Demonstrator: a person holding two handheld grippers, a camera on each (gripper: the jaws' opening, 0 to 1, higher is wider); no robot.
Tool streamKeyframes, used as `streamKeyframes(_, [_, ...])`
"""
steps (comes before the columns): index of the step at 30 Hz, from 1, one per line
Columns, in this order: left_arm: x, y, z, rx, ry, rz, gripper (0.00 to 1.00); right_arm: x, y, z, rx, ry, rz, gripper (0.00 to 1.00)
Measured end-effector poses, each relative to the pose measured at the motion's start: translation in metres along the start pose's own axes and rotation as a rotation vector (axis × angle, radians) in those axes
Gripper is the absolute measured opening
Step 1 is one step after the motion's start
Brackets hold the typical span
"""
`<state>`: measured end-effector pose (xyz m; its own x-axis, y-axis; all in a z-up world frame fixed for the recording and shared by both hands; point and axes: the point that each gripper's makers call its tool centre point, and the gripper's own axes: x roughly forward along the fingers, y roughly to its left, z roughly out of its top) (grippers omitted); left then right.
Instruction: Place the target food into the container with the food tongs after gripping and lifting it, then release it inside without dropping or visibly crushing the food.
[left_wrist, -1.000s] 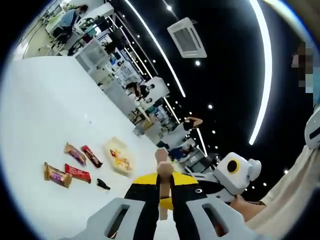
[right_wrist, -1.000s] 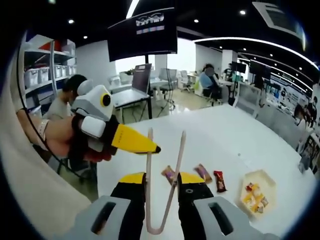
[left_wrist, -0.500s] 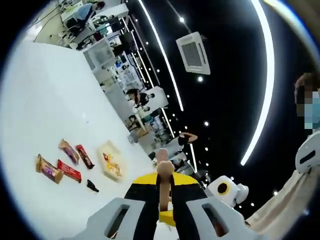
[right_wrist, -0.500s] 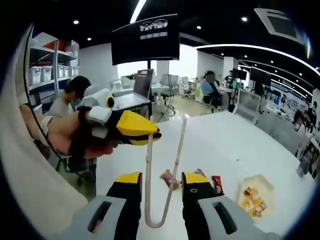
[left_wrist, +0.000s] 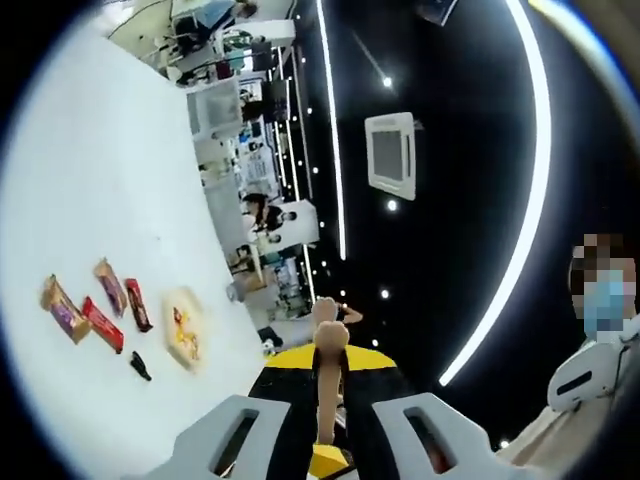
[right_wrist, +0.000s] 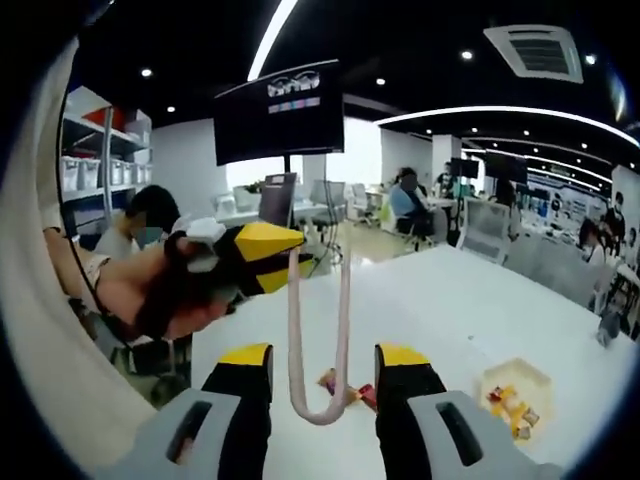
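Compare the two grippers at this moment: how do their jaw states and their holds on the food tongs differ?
The left gripper has its yellow-tipped jaws shut on the upper end of the food tongs; the right gripper has its jaws open, standing apart on either side of the tongs' U-bend without pressing it. The left gripper reaches in from the side in the right gripper view, held in a hand; the right rises from below. Both have black jaws with yellow tips.
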<state>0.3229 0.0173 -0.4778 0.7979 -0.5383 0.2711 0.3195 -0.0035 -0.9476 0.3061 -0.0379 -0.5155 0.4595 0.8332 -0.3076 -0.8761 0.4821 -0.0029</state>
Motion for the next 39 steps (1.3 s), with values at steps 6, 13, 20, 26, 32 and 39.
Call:
streamKeyframes(6, [0.003,-0.006,-0.005,-0.082,-0.016,-0.035,0.05,-0.002,-0.004,0.016,-0.034,-0.056,-0.021,0.4])
streamKeyframes(13, [0.004,-0.011,-0.009,-0.214,-0.049,-0.089,0.05,-0.004,-0.003,0.029,-0.077,-0.087,-0.026,0.4])
streamKeyframes(20, [0.006,-0.012,-0.019,-0.307,-0.054,-0.121,0.05,-0.005,-0.004,0.042,-0.116,-0.118,-0.034,0.39])
streamKeyframes(26, [0.006,-0.011,-0.023,-0.359,-0.061,-0.135,0.05,-0.006,-0.002,0.051,-0.142,-0.133,-0.027,0.36])
streamKeyframes(32, [0.008,-0.01,-0.029,-0.4,-0.047,-0.149,0.05,-0.007,0.001,0.055,-0.169,-0.139,-0.022,0.3])
streamKeyframes(39, [0.008,-0.011,-0.031,-0.405,-0.028,-0.148,0.05,-0.009,-0.001,0.055,-0.195,-0.134,-0.033,0.26])
